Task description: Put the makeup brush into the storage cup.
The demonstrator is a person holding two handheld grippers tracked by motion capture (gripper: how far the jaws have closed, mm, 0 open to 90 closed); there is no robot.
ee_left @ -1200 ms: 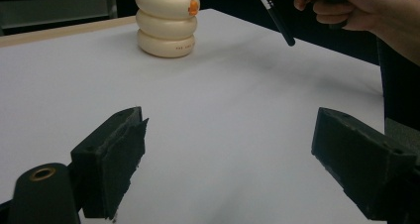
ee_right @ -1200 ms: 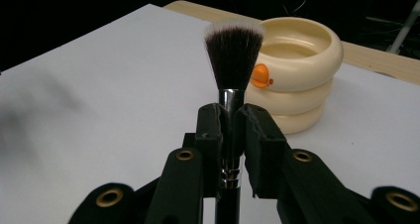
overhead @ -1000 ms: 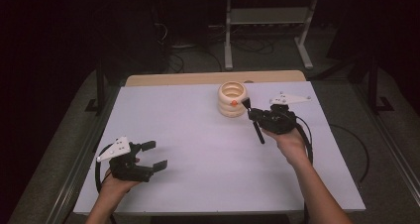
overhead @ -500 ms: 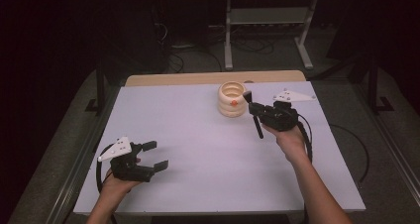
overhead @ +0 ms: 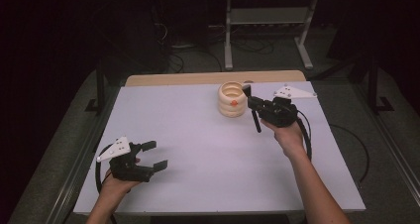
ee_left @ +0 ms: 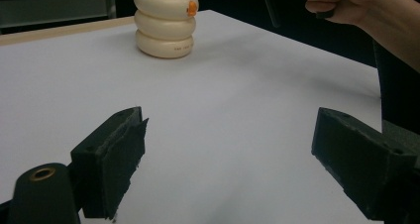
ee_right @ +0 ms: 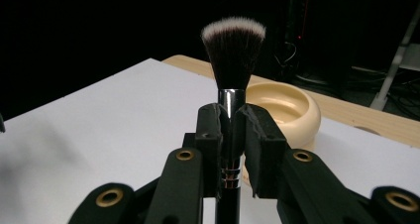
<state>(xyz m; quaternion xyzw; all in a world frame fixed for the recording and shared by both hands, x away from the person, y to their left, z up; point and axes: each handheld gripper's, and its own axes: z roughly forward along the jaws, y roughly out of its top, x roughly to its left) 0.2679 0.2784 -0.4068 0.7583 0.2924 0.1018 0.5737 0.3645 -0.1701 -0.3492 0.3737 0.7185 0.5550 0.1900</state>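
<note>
Looking down from the high view, the right gripper (overhead: pixel 251 101) clamps a black-handled makeup brush (overhead: pixel 251 110), bristles up beside the ribbed cream ring-shaped holder (overhead: pixel 232 99) on the white table (overhead: pixel 208 149). The left gripper (overhead: pixel 151 156) stands wide open, empty.

Left gripper view: the holder's orange mark and small print are unreadable.

Right gripper view: the jaws pinch the chrome ferrule; the brush stands upright.
</note>
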